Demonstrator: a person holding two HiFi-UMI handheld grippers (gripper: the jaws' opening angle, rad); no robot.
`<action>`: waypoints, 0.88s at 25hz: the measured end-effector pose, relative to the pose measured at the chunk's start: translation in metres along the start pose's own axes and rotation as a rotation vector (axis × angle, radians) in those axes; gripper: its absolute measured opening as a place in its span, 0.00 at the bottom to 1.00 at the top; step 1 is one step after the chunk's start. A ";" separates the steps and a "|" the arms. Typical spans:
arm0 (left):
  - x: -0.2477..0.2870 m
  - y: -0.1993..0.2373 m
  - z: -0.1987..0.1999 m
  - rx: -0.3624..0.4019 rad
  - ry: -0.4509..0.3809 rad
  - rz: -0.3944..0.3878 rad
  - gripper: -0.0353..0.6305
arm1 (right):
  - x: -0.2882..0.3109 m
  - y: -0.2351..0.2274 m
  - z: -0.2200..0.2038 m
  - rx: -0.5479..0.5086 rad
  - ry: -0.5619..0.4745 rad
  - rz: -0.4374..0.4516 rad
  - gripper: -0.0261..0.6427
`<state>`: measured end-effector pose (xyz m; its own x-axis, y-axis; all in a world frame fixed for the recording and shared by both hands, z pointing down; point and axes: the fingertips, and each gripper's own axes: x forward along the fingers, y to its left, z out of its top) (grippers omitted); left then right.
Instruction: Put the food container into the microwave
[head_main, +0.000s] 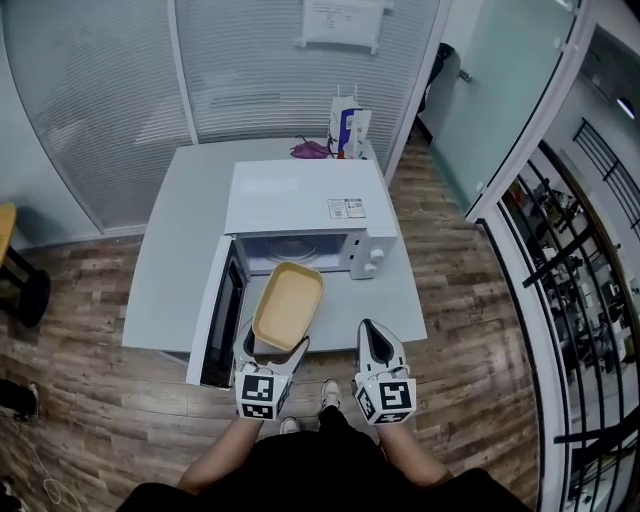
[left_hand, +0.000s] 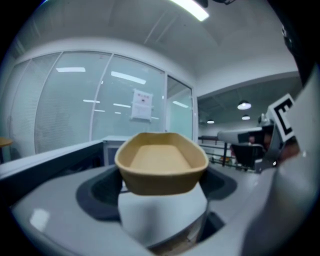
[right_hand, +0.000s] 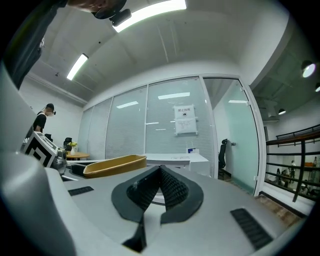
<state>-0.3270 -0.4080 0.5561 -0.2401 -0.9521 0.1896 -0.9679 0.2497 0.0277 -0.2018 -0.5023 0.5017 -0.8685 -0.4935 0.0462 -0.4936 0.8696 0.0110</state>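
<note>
A tan, empty food container (head_main: 288, 305) hangs in the air in front of the white microwave (head_main: 305, 205), whose door (head_main: 215, 310) stands swung open to the left. My left gripper (head_main: 272, 350) is shut on the container's near rim and holds it roughly level. In the left gripper view the container (left_hand: 161, 162) fills the middle. My right gripper (head_main: 372, 338) is shut and empty, just right of the container near the table's front edge. In the right gripper view the container (right_hand: 114, 165) shows at the left, and the jaws (right_hand: 159, 176) meet.
The microwave stands on a grey table (head_main: 175, 250). A white and blue carton (head_main: 346, 128) and a purple object (head_main: 308, 150) sit at the table's far edge. Glass partition walls stand behind. A railing (head_main: 570, 270) runs along the right. Wood floor surrounds the table.
</note>
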 end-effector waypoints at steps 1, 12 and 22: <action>0.004 0.002 0.000 -0.001 0.008 0.006 0.77 | 0.007 -0.002 -0.001 0.000 0.002 0.011 0.04; 0.058 0.022 -0.014 0.010 0.076 0.104 0.77 | 0.083 -0.016 0.000 -0.056 -0.003 0.154 0.04; 0.093 0.036 -0.030 -0.029 0.137 0.184 0.77 | 0.135 -0.026 -0.031 -0.043 0.048 0.313 0.04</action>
<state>-0.3814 -0.4821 0.6043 -0.3984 -0.8574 0.3258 -0.9057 0.4238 0.0079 -0.3046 -0.5905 0.5388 -0.9742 -0.2018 0.1011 -0.1996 0.9794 0.0311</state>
